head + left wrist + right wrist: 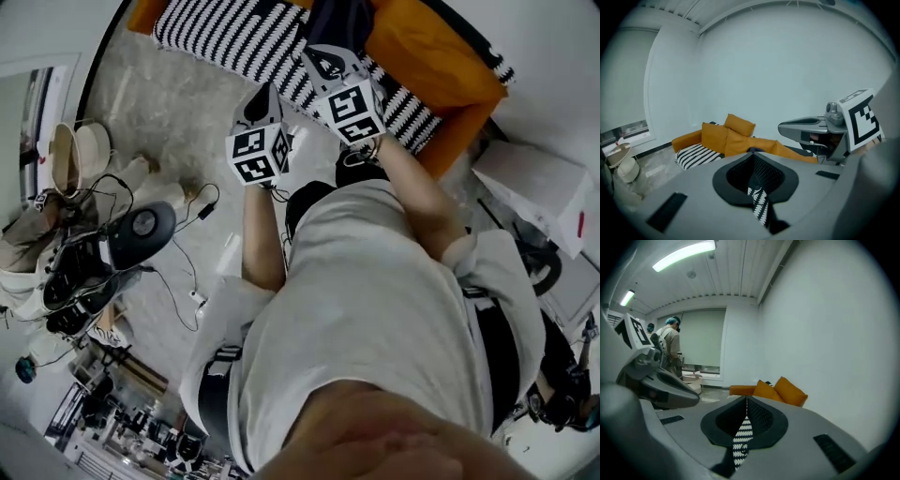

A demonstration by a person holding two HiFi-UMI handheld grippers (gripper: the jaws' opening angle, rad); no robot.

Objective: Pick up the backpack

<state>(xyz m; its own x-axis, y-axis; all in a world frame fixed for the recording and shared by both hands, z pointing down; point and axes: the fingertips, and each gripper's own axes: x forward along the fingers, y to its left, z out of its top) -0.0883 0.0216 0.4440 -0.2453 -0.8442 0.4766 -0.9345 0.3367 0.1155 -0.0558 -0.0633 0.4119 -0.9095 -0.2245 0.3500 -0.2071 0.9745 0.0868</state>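
**Asker:** What filled most of the scene?

**Describer:** Seen from the head view, a pale, marbled floor [173,103] ran up to an orange sofa [436,56] against a white wall. A black-and-white striped cover [225,37] lay across the sofa's seat. The person's torso, in a grey shirt [375,300], took up the lower middle of the view, with both bare forearms stretched towards the sofa.

**Asker:** And the backpack?

**Describer:** A dark shape, probably the backpack [339,19], sat on the sofa between the striped cover and the orange cushions, at the very top of the head view. The left gripper view showed the same dark shape low on the sofa seat, just above the jaw tips and well beyond them. It was too small to make out straps or pockets.

**Asker:** What were the claws doing?

**Describer:** The left gripper [751,157] had its jaws pressed together with nothing between them — only the striped cover showed through the slot at their base. The right gripper [746,399] was the same, with its jaws together and empty. Both pointed towards the sofa, side by side, and neither touched the dark shape.

**Asker:** Anything smaller?

**Describer:** Each gripper carried a marker cube, the left cube [255,155] and the right cube [354,111]. In the right gripper view, a second person [670,341] stood far off by a window.
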